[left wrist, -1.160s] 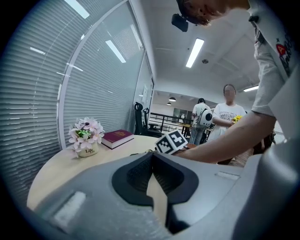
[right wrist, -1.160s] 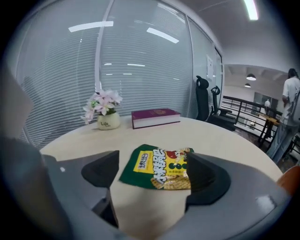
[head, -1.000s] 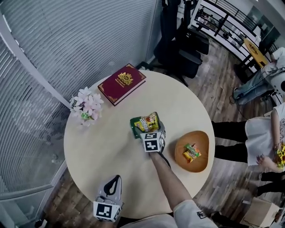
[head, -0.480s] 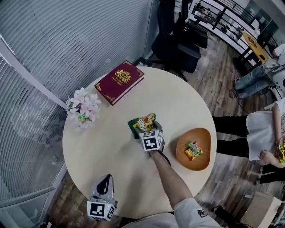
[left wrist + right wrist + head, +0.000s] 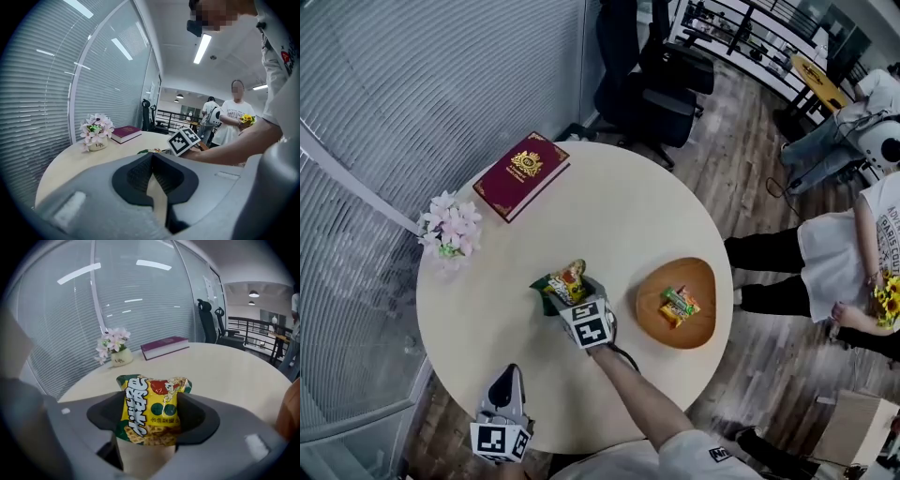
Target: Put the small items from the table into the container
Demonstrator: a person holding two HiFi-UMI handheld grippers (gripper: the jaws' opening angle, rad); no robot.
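On the round beige surface (image 5: 609,206), one orange-and-green snack packet (image 5: 679,307) already lies in the oval wooden bowl (image 5: 649,281). A yellow-and-green snack packet (image 5: 151,409) is left, near the bowl. The right gripper (image 5: 569,292) is closing its half-open fingers and pinches this packet, while the left gripper (image 5: 509,373) has its fingers together, holding nothing.

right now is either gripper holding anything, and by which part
The right gripper is closing its jaws on the snack packet, pinching its lower half from both sides. The left gripper holds nothing.
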